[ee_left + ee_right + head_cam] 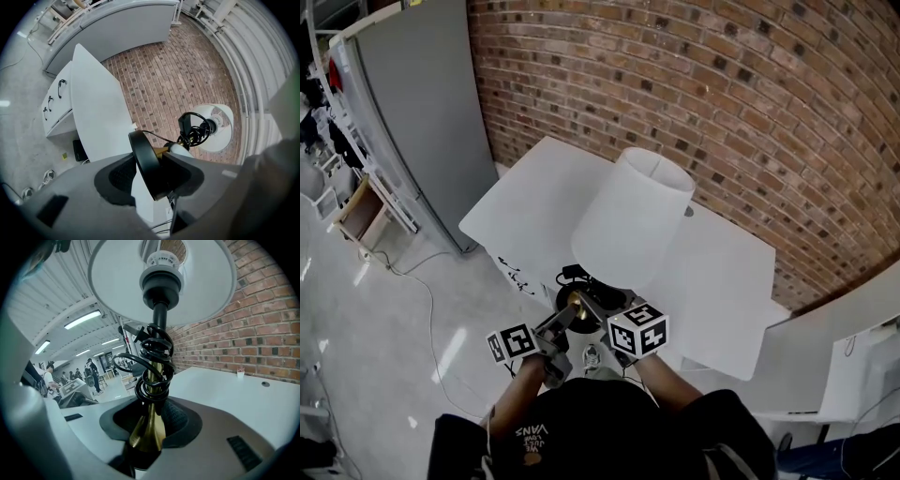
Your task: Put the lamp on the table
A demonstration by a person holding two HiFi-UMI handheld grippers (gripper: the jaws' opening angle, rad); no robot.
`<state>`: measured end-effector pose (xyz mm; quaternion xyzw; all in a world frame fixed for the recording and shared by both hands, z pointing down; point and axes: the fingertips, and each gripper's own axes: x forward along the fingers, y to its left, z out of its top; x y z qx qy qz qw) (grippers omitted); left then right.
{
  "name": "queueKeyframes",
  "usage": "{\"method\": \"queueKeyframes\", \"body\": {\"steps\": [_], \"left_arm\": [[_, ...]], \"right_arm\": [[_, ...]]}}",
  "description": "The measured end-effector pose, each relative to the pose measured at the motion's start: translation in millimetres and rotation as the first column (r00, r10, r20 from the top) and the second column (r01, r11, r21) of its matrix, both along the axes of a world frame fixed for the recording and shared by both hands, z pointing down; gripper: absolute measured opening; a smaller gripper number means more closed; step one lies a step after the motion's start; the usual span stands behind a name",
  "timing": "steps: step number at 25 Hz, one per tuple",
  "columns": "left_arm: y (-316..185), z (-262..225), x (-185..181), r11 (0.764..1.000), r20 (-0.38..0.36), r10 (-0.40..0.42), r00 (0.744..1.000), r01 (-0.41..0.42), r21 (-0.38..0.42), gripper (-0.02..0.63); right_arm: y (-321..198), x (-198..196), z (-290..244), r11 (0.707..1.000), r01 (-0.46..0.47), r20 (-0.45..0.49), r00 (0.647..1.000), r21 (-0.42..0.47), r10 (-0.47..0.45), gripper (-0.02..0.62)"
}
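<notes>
Only the head view takes in the whole lamp (633, 220): it is held up in front of the person, off the white surface (712, 272), with its white shade leaning out over the near part of that top. The left claw (565, 321) and right claw (602, 307) meet low on it, close together.

Up close, the left gripper view shows the left claw (150, 171) clamped on the rim of the black disc base (144, 157), one pad on each face. The right gripper view shows the right claw (150, 427) clamped on the brass stem (149, 425), just below a black cord (152, 364) coiled round it. It also looks up into the shade at the socket (161, 280).

Beyond the lamp the surface lies mostly bare as far as the brick wall (722, 84). A small pale cup (240, 372) stands near that wall, its contents too small to tell. To the left, open floor (394, 319) runs to a grey cabinet (422, 103).

Under the surface's near edge sits a white drawer unit (56, 108) with black handles, its drawers shut
</notes>
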<state>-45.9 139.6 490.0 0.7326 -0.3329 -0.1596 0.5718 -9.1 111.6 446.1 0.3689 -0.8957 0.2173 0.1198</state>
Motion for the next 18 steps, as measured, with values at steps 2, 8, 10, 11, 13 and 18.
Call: {"method": "queueKeyframes", "body": {"steps": [2,8,10,11,13,18], "left_arm": [[-16,0,3,1.0,0.003,-0.005,1.0,0.005,0.006,0.169],[-64,6,19,1.0,-0.006,-0.018,1.0,0.018,0.017,0.169],[-78,8,25,1.0,-0.013,-0.024,1.0,0.025,0.018,0.169],[-84,8,27,0.999,-0.016,-0.028,0.999,0.029,0.016,0.169],[-97,10,30,0.999,-0.021,-0.038,0.999,0.039,0.013,0.169],[-123,18,36,0.998,-0.025,-0.058,0.998,0.058,0.015,0.169]], "right_arm": [[-16,3,1,1.0,0.004,0.002,1.0,0.005,-0.004,0.124],[-64,19,5,1.0,0.024,-0.007,1.0,0.018,-0.023,0.124],[-78,24,6,0.999,0.031,-0.01,0.999,0.017,-0.031,0.124],[-84,26,7,0.999,0.036,-0.012,0.999,0.016,-0.035,0.124],[-98,28,8,0.999,0.046,-0.015,0.999,0.018,-0.045,0.124],[-124,33,15,0.998,0.068,-0.022,0.998,0.019,-0.067,0.124]]}}
